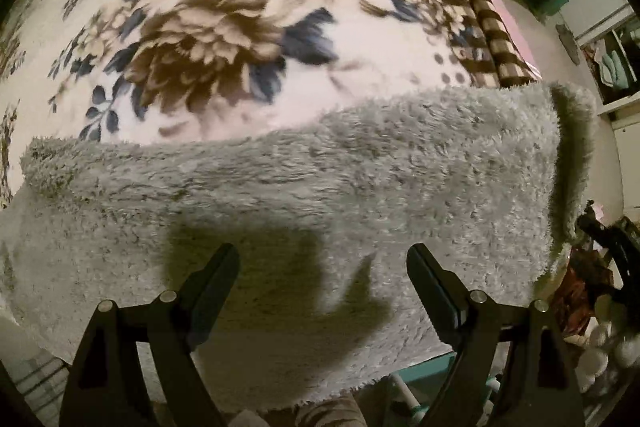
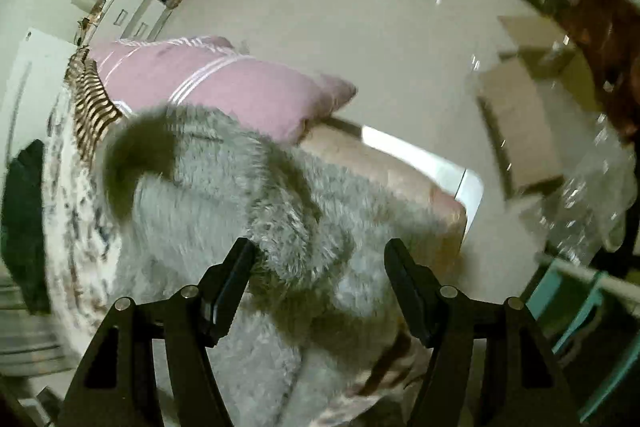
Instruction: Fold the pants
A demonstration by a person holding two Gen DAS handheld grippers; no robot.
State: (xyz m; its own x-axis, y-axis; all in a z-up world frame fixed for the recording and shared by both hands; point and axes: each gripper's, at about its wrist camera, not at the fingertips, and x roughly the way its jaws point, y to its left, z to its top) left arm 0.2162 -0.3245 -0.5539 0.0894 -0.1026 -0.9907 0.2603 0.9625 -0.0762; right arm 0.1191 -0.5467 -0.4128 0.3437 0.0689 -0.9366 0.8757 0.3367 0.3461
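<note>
The fluffy grey pants (image 1: 304,179) lie flat across a floral blanket (image 1: 224,11) on the bed, with one end curled up at the right. My left gripper (image 1: 322,261) hovers open just above the grey fabric and holds nothing. In the right wrist view the same pants (image 2: 256,211) show with a raised, folded-over edge running between the fingers. My right gripper (image 2: 318,259) is open around that raised edge, the jaws wide apart and not closed on it.
A pink pillow (image 2: 224,83) and a brown striped blanket edge (image 2: 92,107) lie at the bed's far end. A dark green cloth (image 2: 24,219) sits at left. Cardboard boxes (image 2: 524,131), clear plastic (image 2: 592,203) and a teal frame (image 2: 592,311) stand on the floor.
</note>
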